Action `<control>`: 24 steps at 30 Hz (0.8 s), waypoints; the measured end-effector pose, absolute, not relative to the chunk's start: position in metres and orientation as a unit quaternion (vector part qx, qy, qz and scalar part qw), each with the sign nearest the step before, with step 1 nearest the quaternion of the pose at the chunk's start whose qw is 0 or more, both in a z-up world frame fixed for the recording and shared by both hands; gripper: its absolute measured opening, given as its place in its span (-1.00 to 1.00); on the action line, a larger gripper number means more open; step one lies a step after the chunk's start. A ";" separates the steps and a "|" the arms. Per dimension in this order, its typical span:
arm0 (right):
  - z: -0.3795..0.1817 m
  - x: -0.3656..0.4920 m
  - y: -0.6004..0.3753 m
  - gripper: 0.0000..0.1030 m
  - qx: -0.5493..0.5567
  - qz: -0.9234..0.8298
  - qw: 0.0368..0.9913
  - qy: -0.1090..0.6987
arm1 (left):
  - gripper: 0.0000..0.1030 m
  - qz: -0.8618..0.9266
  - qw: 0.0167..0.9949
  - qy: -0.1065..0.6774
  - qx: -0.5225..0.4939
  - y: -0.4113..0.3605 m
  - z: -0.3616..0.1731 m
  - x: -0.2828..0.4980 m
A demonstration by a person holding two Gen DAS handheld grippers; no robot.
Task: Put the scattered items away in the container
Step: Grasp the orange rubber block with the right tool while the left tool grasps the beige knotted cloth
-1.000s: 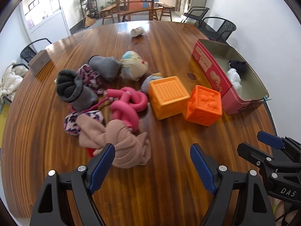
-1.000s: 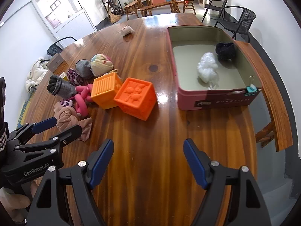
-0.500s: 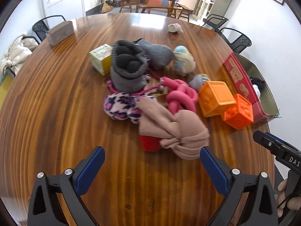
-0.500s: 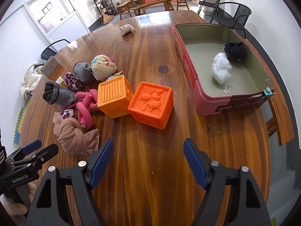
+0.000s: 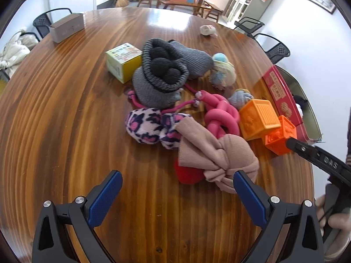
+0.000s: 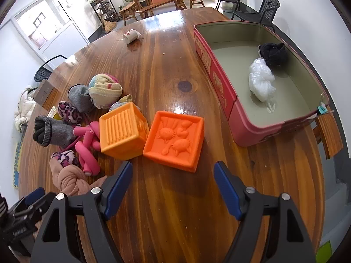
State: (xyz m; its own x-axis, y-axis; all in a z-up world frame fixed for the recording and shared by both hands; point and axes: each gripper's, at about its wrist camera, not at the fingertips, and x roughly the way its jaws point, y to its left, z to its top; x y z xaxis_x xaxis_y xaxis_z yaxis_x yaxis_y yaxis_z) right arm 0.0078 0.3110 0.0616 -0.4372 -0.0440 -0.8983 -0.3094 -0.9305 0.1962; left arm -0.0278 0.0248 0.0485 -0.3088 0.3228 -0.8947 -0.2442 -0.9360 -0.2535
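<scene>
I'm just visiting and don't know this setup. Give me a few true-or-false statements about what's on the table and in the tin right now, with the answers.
1. The tin is empty. False: a white plastic bag and a black bundle lie in it.
2. The two orange cubes sit side by side on the table. True.
3. The right gripper is holding a cube. False: its jaws stand open with nothing between them.
4. The left gripper is open above the table, near the beige knotted cloth. True.
5. The yellow box is inside the tin. False: it stands on the table beside the grey socks.
</scene>
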 end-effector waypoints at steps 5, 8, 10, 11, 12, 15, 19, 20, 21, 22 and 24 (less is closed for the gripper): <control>0.055 -0.004 0.314 0.55 -0.526 0.827 0.091 0.178 | 0.98 0.803 0.198 -0.025 -0.562 0.033 0.053 -0.022; 0.049 -0.012 0.316 0.55 -0.531 0.821 0.099 0.184 | 0.98 0.799 0.208 -0.019 -0.564 0.038 0.055 -0.018; 0.045 -0.016 0.317 0.55 -0.535 0.818 0.103 0.187 | 0.98 0.798 0.214 -0.017 -0.563 0.040 0.057 -0.016; 0.044 -0.018 0.317 0.55 -0.536 0.817 0.105 0.187 | 0.98 0.797 0.218 -0.016 -0.563 0.042 0.058 -0.014; 0.042 -0.020 0.316 0.55 -0.538 0.816 0.108 0.183 | 0.98 0.796 0.221 -0.016 -0.563 0.044 0.058 -0.013; 0.036 -0.024 0.314 0.54 -0.546 0.812 0.109 0.173 | 0.98 0.792 0.230 -0.014 -0.565 0.051 0.059 -0.010; 0.034 -0.022 0.307 0.17 -0.549 0.815 0.103 0.153 | 0.98 0.788 0.238 -0.014 -0.567 0.059 0.058 -0.008; 0.035 -0.021 0.305 0.15 -0.548 0.817 0.101 0.148 | 0.98 0.788 0.238 -0.015 -0.567 0.060 0.059 -0.008; 0.036 -0.018 0.302 0.14 -0.548 0.819 0.099 0.140 | 0.98 0.788 0.238 -0.015 -0.567 0.064 0.059 -0.009; 0.037 -0.016 0.301 0.14 -0.549 0.819 0.096 0.135 | 0.98 0.789 0.238 -0.015 -0.567 0.066 0.060 -0.009; 0.037 -0.007 0.299 0.14 -0.551 0.819 0.089 0.134 | 0.98 0.789 0.237 -0.018 -0.566 0.069 0.061 -0.010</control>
